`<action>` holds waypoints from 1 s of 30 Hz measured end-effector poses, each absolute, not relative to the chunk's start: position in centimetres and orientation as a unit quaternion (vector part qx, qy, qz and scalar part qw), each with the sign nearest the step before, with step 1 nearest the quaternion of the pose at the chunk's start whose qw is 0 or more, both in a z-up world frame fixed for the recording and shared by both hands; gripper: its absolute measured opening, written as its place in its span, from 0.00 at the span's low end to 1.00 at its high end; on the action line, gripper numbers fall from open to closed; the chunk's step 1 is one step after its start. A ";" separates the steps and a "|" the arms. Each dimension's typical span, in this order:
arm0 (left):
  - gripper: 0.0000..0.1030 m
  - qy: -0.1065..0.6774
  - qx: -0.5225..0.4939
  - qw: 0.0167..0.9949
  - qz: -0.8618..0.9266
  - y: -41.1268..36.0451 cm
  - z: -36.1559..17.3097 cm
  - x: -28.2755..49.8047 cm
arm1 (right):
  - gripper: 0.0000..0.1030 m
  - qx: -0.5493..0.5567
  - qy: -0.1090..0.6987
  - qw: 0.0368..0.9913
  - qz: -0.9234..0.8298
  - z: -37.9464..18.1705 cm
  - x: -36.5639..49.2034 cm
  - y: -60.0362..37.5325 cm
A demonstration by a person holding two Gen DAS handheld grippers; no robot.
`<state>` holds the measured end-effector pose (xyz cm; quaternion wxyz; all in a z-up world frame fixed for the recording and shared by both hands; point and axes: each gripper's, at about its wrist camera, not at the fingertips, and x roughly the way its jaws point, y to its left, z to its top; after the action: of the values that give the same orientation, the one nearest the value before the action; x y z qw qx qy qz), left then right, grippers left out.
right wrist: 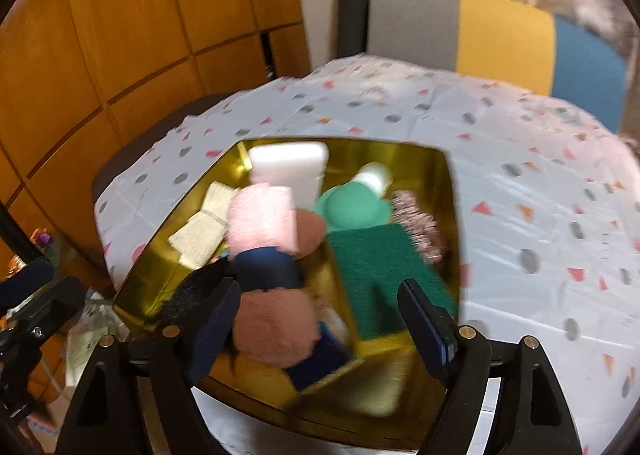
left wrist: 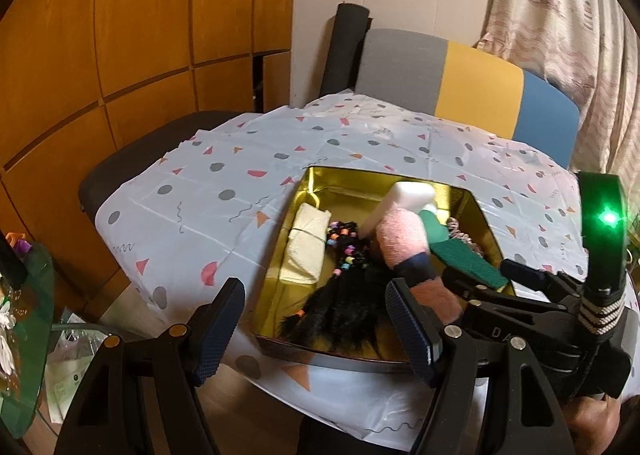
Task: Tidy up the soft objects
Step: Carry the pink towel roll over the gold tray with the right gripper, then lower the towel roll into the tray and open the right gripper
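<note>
The right gripper [right wrist: 318,321] stands released, its pads clear of the pink plush toy [right wrist: 272,239] below them. The left gripper [left wrist: 316,329] is spread too, gripping nothing. The toy lies in the gold tin [left wrist: 276,283], long axis running from the near edge up toward the white sponge [right wrist: 288,167]. Motion blur smears the right view; the toy's far end is hard to make out. Both grippers tilt downward over the tin's near edge.

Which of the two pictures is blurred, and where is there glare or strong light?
Right wrist view: motion blur over the gold tin and tablecloth. Left wrist view: sharp, with a bright green lamp flaring and yellow reflections inside the tin.
</note>
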<state>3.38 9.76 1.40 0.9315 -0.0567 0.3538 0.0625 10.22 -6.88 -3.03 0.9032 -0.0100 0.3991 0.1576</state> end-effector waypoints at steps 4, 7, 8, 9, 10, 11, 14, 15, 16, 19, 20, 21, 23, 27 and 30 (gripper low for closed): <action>0.72 0.339 -0.039 0.938 0.058 8.3 1.9 2.8 | 0.88 -0.008 0.374 0.918 0.131 -1.9 8.7 -8.8; 0.72 0.339 -0.020 0.938 0.075 7.0 2.0 2.6 | 0.92 -0.020 0.361 0.928 0.093 -1.5 7.6 -9.8; 0.72 0.339 -0.015 0.937 0.083 6.7 2.0 2.6 | 0.94 -0.024 0.357 0.931 0.079 -1.5 7.1 -10.1; 0.72 0.335 -0.013 0.938 0.087 6.4 2.0 2.5 | 0.98 -0.024 0.352 0.933 0.070 -1.5 6.7 -10.5; 0.72 0.333 -0.013 0.939 0.089 6.3 1.9 2.3 | 0.99 -0.022 0.344 0.937 0.060 -1.4 6.2 -10.9; 0.72 0.332 -0.016 0.939 0.092 6.2 1.9 2.2 | 1.00 -0.021 0.341 0.938 0.053 -1.3 5.8 -11.1; 0.72 0.322 -0.030 0.942 0.090 6.3 2.0 1.8 | 1.00 -0.009 0.338 0.940 0.037 -1.1 5.0 -11.8; 0.72 0.320 -0.037 0.943 0.089 6.3 2.0 1.7 | 1.00 -0.004 0.337 0.941 0.036 -0.8 4.8 -12.0; 0.72 0.317 -0.039 0.944 0.088 6.4 2.0 1.6 | 1.00 -0.004 0.335 0.942 0.034 -0.7 4.6 -11.9; 0.72 0.321 -0.046 0.942 0.089 6.7 1.9 1.6 | 1.00 -0.008 0.323 0.946 0.031 0.1 3.9 -11.6; 0.72 0.323 -0.049 0.941 0.089 6.8 1.8 1.6 | 1.00 -0.007 0.321 0.947 0.033 0.4 3.8 -11.5; 0.72 0.323 -0.051 0.941 0.092 6.9 1.8 1.6 | 1.00 -0.005 0.316 0.948 0.035 0.7 3.5 -11.3; 0.72 0.323 -0.050 0.940 0.096 7.1 1.6 1.5 | 1.00 -0.006 0.309 0.950 0.036 0.9 3.0 -11.0; 0.71 0.327 -0.052 0.939 0.096 7.3 1.3 1.4 | 1.00 0.001 0.309 0.950 0.050 0.9 2.7 -10.7; 0.71 0.330 -0.051 0.938 0.098 7.4 1.3 1.5 | 1.00 0.004 0.310 0.950 0.050 0.8 2.7 -11.0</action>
<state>1.49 7.39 1.31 0.9376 -0.0507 0.3300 0.0976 2.67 -10.98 0.78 0.9495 0.0039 0.3098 0.0497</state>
